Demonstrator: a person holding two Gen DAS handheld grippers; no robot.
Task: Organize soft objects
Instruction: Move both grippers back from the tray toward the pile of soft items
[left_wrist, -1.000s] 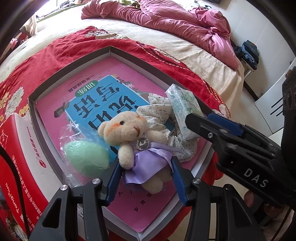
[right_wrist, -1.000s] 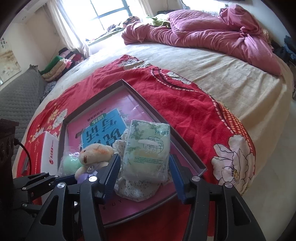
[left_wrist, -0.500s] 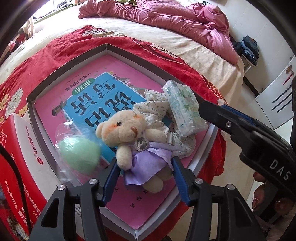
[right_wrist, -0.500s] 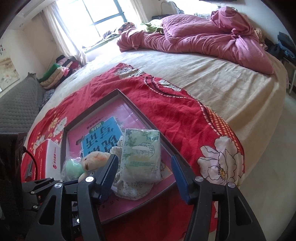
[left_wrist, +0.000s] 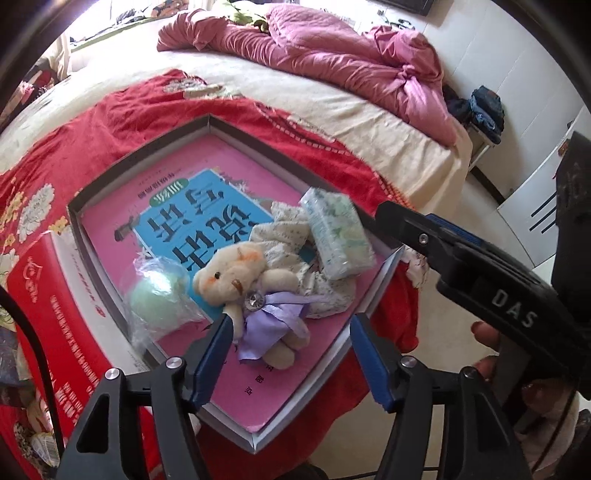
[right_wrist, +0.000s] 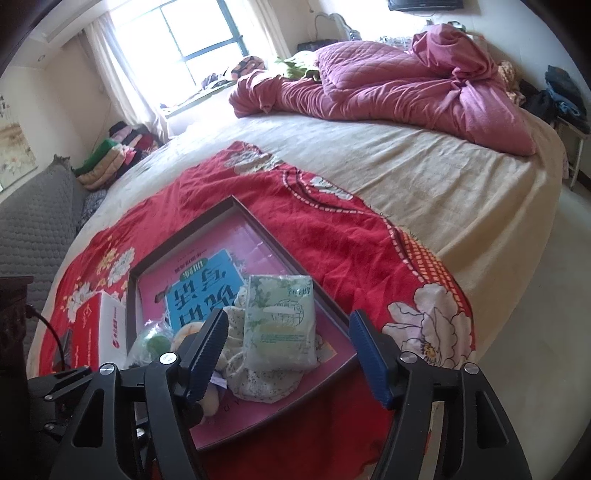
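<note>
Apparently both items had been set down for tidy storage: the cream plush bear in a lilac dress (left_wrist: 255, 291) and the green-printed tissue pack (right_wrist: 280, 325) lay in the shallow grey-rimmed box (left_wrist: 147, 147). The left gripper (left_wrist: 288, 354) and right gripper (right_wrist: 286, 354) had just been opening, jaws apart and gripping nothing.

left wrist view: looks steeply down, close over the shallow box (left_wrist: 110, 173) on the bed (left_wrist: 351, 122). right wrist view: looks down more shallowly from farther back, toward the window (right_wrist: 192, 37). both share the box (right_wrist: 207, 218) and the pink quilt (right_wrist: 406, 85).
</note>
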